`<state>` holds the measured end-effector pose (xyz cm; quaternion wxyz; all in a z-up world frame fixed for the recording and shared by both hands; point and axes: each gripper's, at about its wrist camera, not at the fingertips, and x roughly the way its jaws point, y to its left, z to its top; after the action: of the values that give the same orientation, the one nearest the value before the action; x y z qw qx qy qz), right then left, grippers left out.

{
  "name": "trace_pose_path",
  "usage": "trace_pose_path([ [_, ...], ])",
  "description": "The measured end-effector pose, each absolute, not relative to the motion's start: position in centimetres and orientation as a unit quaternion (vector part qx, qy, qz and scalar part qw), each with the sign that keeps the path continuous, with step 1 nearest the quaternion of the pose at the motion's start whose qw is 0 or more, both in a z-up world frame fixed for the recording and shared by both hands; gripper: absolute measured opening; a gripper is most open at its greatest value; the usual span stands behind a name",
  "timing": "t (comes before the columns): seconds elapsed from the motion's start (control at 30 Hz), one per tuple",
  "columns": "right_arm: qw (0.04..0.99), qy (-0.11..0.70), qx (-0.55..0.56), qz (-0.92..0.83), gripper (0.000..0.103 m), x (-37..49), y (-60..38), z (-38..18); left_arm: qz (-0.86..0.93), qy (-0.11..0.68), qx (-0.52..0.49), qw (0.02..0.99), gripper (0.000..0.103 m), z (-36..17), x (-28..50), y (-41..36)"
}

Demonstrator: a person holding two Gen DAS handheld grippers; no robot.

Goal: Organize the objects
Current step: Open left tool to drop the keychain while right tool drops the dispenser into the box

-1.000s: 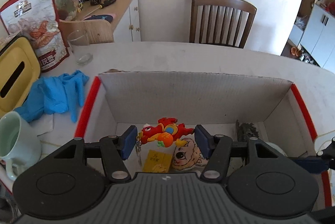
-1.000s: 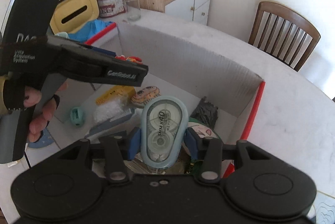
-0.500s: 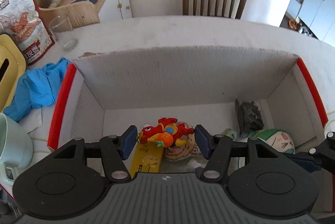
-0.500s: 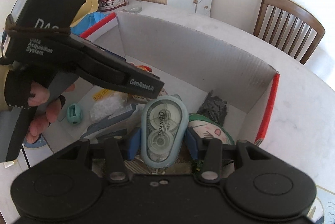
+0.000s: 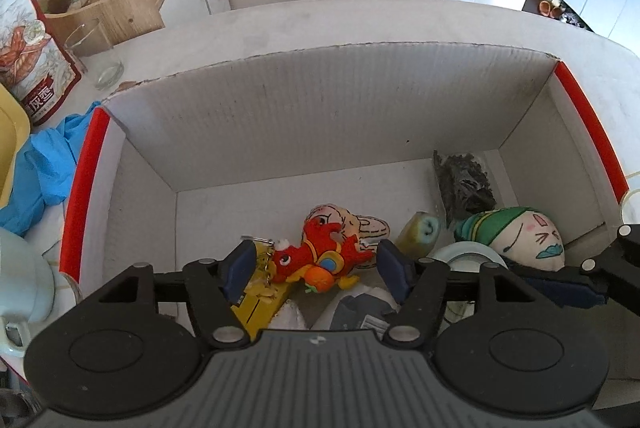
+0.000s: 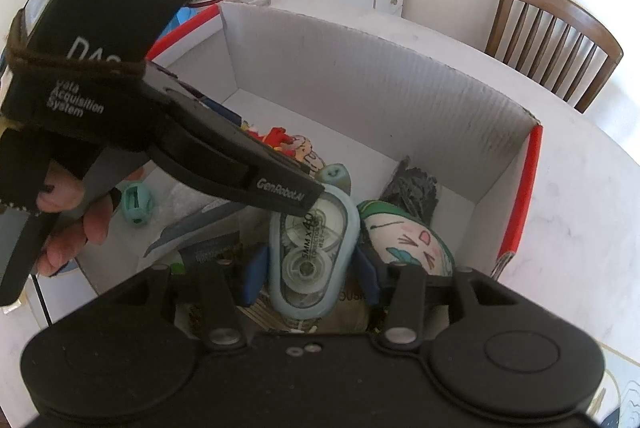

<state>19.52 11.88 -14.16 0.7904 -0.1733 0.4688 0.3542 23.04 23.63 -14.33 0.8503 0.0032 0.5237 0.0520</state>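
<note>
Left gripper (image 5: 316, 266) jaws opening, pads clear of red toy keychain (image 5: 316, 260) between them, low inside cardboard box (image 5: 340, 107). Right gripper (image 6: 310, 268) clamped on correction tape (image 6: 312, 252), over box contents.

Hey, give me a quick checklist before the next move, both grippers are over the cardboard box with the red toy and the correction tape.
1. Red toy keychain free of the left gripper: ok, the jaws are opening and gaps show beside the toy.
2. Toy over the cardboard box: ok, it lies on the yellow card and the flat dog plush.
3. Correction tape secure in the right gripper: cannot tell, it sits between the pads, contact unclear.
4. Grippers clear of each other: not ok, the left one's finger overlaps the tape's top.
5. Landing spot for the tape: cannot tell, clutter lies underneath.
</note>
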Motion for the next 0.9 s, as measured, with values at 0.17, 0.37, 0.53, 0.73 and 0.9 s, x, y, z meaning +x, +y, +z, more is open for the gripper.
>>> trace_pose_path([
  [0.17, 0.792, 0.47, -0.159, 0.356, 0.052, 19.5, 11.3, -13.5, 0.058, 0.511, -0.014, 0.858, 0.072, -13.4, 22.6, 24.2],
  [0.37, 0.799, 0.461, -0.139, 0.362, 0.063, 18.9, 10.4, -11.9, 0.051, 0.489, -0.021, 0.87, 0.076, -11.9, 21.4, 24.1],
  [0.53, 0.806, 0.453, -0.121, 0.361, 0.069, 18.4, 9.3, -10.4, 0.053, 0.466, -0.018, 0.883, 0.082, -10.2, 20.0, 23.5],
  [0.73, 0.814, 0.437, -0.107, 0.366, 0.076, 17.6, 8.1, -8.6, 0.055, 0.446, -0.019, 0.893, 0.083, -8.5, 18.4, 22.9],
  [0.9, 0.82, 0.42, -0.099, 0.377, 0.08, 16.4, 6.8, -6.8, 0.055, 0.423, -0.028, 0.904, 0.084, -6.5, 16.7, 22.5],
])
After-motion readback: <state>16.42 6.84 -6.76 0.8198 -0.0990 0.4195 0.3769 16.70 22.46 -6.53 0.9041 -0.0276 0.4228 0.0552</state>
